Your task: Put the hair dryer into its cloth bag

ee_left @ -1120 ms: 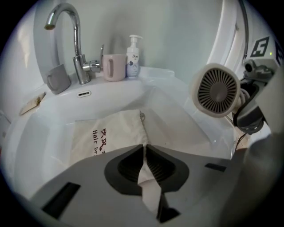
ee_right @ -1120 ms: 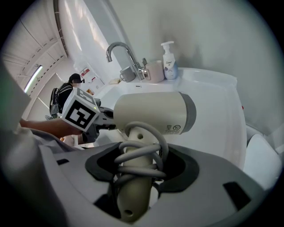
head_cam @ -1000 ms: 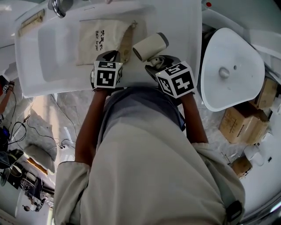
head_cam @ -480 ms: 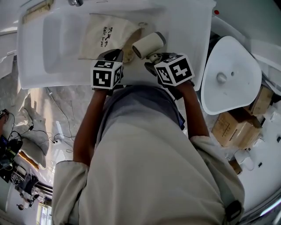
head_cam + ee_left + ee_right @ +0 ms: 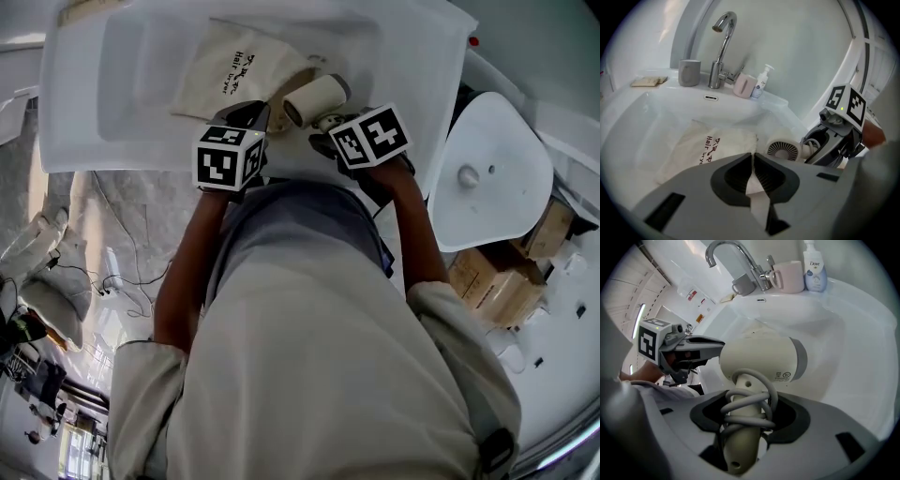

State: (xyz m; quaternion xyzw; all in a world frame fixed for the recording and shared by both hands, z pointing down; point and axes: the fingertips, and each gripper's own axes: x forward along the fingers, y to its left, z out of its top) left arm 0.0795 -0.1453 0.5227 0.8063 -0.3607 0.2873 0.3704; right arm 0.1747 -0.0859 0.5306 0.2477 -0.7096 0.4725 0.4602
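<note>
Nearer the bag's mouth than a second ago, the hair dryer (image 5: 317, 97) sits over the sink (image 5: 122, 103), its cord-wrapped handle clamped in the right gripper (image 5: 745, 420). Just beside it, the left gripper (image 5: 753, 161), jaws nearly together, pinches the edge of the cloth bag (image 5: 230, 73).

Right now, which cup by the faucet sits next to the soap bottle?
The pink cup, between the faucet and the soap bottle in the left gripper view. The grey cup stands on the faucet's other side.

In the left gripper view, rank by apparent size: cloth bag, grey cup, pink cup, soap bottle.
Largest: cloth bag, though nearest the camera.
Then grey cup and pink cup, alike, unranked.
Smallest: soap bottle.
</note>
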